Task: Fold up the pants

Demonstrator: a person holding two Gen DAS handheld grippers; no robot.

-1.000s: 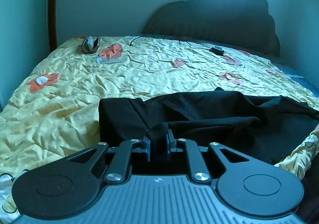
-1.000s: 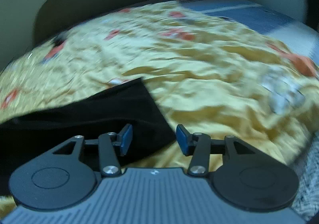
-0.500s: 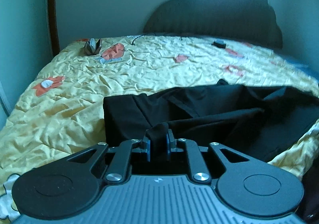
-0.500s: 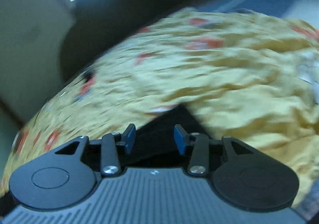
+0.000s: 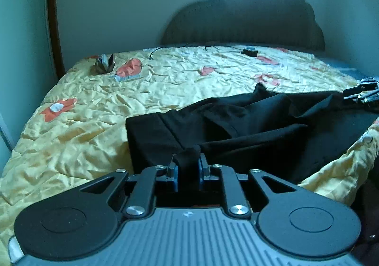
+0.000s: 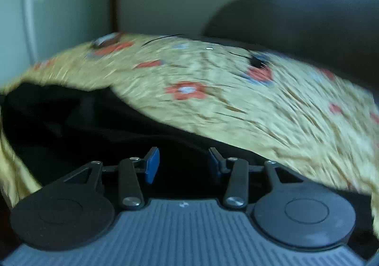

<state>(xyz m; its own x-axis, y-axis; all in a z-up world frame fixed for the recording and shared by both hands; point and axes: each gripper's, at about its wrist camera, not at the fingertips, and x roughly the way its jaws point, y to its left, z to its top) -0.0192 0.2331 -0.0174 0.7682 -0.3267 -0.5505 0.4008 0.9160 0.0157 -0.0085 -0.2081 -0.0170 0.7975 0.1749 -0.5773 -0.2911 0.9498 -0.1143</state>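
Black pants lie rumpled across the near part of a yellow flowered bedspread. My left gripper is shut on a bunched fold at the pants' near edge, and the cloth pokes up between the blue pads. At the right edge of the left wrist view, the right gripper reaches in over the pants' far right end. In the blurred right wrist view, the right gripper is open, with its blue pads apart over the black pants. Nothing is pinched between them.
A dark padded headboard stands at the far end under a bright window. On the far bedspread lie a small grey folded object and a black charger with its cable. A wall and door frame stand to the left.
The right gripper swept fast to the left and rolled, from beside the pants' corner to over the black cloth, and now shows in the left wrist view. The left gripper kept its grip.
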